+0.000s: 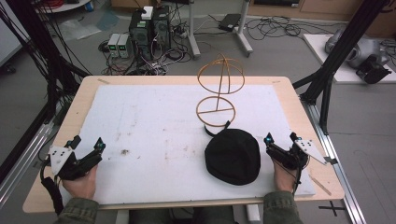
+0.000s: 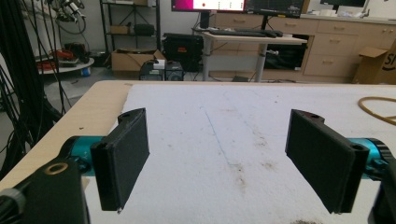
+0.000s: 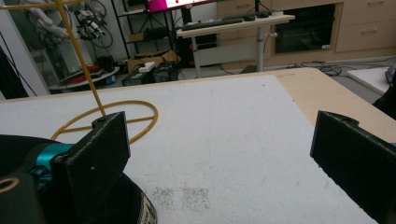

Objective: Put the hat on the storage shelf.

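High view is showing a black cap (image 1: 232, 156) lying crown-up on the table (image 1: 140, 126) at about five o'clock, just beside the right tool (image 1: 279, 138), below a wire hat stand (image 1: 220, 88) at one o'clock. Both tools are resting released, the left tool (image 1: 87, 143) at eight o'clock. The cap is looking soft, light and floppy; pinching its rim edge seems the safest hold.
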The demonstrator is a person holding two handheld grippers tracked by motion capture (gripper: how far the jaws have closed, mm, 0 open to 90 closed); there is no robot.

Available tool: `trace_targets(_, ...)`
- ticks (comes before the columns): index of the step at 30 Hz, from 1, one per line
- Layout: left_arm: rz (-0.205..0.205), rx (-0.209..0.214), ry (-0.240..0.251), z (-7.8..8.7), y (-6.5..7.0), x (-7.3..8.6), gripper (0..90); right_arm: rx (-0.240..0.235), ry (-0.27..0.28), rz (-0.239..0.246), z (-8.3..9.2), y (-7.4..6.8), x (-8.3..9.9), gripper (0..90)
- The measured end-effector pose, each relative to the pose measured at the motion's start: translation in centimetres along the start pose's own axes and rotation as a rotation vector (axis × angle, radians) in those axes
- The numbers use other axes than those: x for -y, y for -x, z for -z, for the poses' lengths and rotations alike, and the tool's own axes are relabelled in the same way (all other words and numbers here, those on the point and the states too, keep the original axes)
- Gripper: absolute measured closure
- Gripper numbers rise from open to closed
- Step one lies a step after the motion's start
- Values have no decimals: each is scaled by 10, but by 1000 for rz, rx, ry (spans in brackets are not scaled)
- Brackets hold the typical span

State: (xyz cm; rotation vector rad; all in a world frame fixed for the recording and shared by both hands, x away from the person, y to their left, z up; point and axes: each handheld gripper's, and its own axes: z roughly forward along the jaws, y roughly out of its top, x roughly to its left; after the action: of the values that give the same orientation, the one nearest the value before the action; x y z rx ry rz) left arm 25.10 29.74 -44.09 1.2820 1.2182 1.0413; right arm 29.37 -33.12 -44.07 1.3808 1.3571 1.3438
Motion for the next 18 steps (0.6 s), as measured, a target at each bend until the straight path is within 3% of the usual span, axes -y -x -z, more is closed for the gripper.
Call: trace_targets(18,2,3,-10,-3,1,0,216,4,2,-18,3,4,0,37)
